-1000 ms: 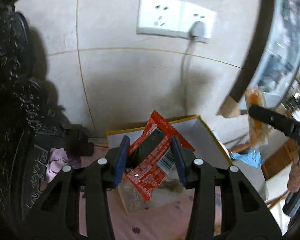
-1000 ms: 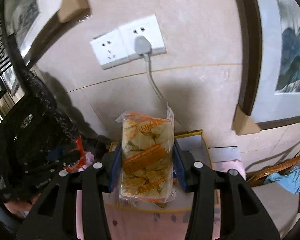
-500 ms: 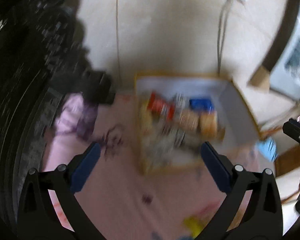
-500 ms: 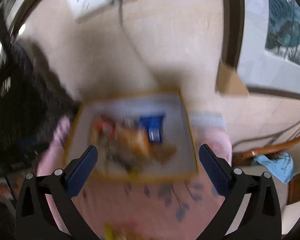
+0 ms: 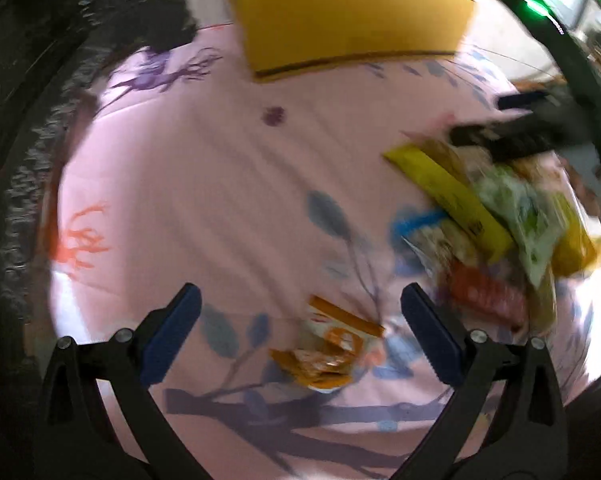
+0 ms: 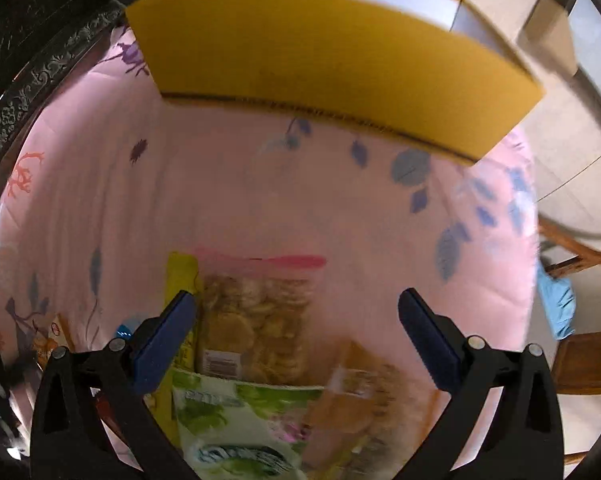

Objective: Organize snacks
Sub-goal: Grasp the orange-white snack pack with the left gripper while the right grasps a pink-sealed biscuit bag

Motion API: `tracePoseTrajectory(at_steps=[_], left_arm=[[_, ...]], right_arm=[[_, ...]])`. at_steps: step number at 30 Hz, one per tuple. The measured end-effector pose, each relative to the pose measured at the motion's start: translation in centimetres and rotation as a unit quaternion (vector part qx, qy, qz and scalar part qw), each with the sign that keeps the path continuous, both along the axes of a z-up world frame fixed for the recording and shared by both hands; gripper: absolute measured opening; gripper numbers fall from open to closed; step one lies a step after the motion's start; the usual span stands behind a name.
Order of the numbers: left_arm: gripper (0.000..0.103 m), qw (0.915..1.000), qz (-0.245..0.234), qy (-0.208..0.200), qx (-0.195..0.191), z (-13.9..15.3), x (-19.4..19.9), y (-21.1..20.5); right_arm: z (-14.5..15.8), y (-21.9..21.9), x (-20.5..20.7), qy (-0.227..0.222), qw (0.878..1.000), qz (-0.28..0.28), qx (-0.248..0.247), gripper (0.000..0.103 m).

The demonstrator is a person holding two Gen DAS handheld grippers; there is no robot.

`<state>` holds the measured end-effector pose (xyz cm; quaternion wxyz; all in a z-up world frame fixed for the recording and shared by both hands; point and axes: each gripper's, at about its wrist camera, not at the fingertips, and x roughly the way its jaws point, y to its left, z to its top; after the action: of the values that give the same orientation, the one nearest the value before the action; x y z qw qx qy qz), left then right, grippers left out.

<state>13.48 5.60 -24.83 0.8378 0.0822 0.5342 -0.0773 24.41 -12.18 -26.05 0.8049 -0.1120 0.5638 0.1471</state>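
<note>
The left gripper (image 5: 298, 314) is spread wide and holds nothing. It hangs over a small orange snack packet (image 5: 326, 350) lying alone on the pink flowered cloth (image 5: 204, 184). The right gripper (image 6: 294, 318) is spread wide too, with nothing in it. Under it sits a pile of snacks: a clear bag of round crackers (image 6: 256, 324), a yellow packet (image 6: 180, 280) and a green packet (image 6: 236, 428). The yellow box (image 6: 332, 76) stands at the far side.
</note>
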Motion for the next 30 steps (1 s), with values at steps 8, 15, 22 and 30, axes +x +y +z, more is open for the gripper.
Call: tracePoseTrajectory(at_steps=[8,15,22,30], left_arm=[[0.101,0.9992,-0.022,0.019,0.027,-5.2,-1.3,0.0],[0.069,0.9994,0.020,0.016,-0.020,-5.2,-2.4,0.7],[0.047,0.9994,0.005,0.033,-0.009,-3.2,-1.8,-1.7],[0.043,0.9995,-0.022,0.013,-0.021,0.5,-1.1,-4.0]], right_arm=[[-3.2,1.0,0.5,0.029,1.000,-0.004,-0.005,0.102],[-2.7,-0.7,-0.4,0.027,0.995,-0.082,0.040,0.061],[-0.2,-1.4,-1.1,0.031,0.993,-0.108,0.049,0.056],[6.3,-4.1,-2.8,-0.015,0.987,-0.114,0.114,0.055]])
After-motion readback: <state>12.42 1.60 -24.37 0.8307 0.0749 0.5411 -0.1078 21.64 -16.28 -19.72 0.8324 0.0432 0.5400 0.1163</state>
